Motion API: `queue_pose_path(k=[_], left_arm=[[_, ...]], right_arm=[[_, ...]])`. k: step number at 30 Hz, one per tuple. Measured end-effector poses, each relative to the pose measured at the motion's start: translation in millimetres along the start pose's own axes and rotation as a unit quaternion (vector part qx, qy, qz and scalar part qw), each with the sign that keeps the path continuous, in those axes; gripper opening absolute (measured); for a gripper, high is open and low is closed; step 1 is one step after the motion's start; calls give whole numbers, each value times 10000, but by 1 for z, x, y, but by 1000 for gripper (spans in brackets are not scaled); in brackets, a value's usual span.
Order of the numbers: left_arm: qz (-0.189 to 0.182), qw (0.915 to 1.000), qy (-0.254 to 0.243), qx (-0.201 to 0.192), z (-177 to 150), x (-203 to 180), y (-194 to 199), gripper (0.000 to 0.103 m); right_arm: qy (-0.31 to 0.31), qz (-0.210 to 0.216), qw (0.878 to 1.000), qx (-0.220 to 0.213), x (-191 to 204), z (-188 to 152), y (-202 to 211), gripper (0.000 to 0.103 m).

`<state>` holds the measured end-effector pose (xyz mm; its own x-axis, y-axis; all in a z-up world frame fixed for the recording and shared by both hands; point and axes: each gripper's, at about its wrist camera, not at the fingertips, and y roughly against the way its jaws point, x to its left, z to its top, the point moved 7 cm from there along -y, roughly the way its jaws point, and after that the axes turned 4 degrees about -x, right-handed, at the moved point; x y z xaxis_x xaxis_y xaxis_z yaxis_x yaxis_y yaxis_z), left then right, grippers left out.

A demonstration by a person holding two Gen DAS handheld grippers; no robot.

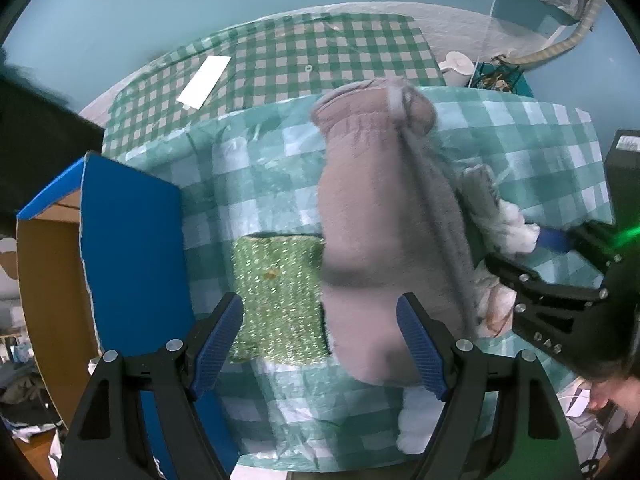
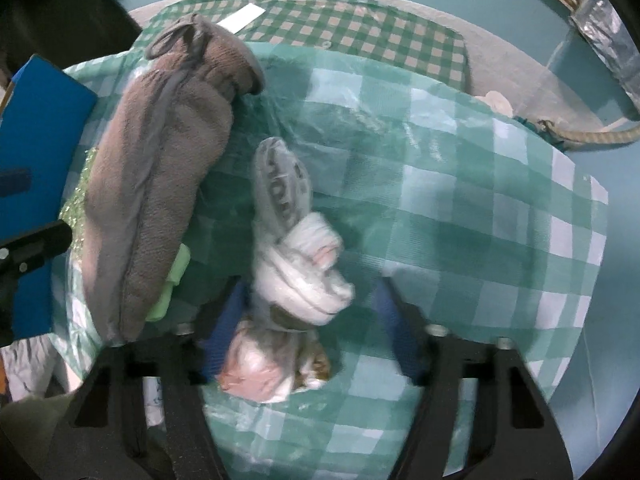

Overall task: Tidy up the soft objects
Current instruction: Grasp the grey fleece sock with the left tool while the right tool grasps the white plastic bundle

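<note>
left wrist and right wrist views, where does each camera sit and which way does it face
Left wrist: sits on the left gripper, facing down at the green-checked tablecloth; sees its open blue-padded fingers over a glittery green pad and the grey fleece pouch, plus the right gripper.
Right wrist: sits on the right gripper, facing down at a plastic-wrapped white bundle between its fingers; whether the pads press it is unclear.
Shared: the tablecloth, the grey pouch, the blue cardboard box.
</note>
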<state>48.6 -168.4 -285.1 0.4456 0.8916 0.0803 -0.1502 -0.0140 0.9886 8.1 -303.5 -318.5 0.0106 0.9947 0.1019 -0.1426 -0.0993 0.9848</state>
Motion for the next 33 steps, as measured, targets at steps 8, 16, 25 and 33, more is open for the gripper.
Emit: queue_pose_path(k=[8,16,25,33], left_arm=[[-247,9997,10,-19,12,-26,7,81],[-258,9995,-83,136,18,-50,-4,82],[217,9979,-207,566,12,-61,-39,82],[159,9986,-352,373,10,-66,-33,51]], right_arm=[[-7,-22,10000,4,-8,-2,12,45],[-185,31,9998,-95,-27,-8,31,45],[-256,53,9996,-96,-39,-15,35,45],[-192,138,9997,-117,-37,-17,36,45]])
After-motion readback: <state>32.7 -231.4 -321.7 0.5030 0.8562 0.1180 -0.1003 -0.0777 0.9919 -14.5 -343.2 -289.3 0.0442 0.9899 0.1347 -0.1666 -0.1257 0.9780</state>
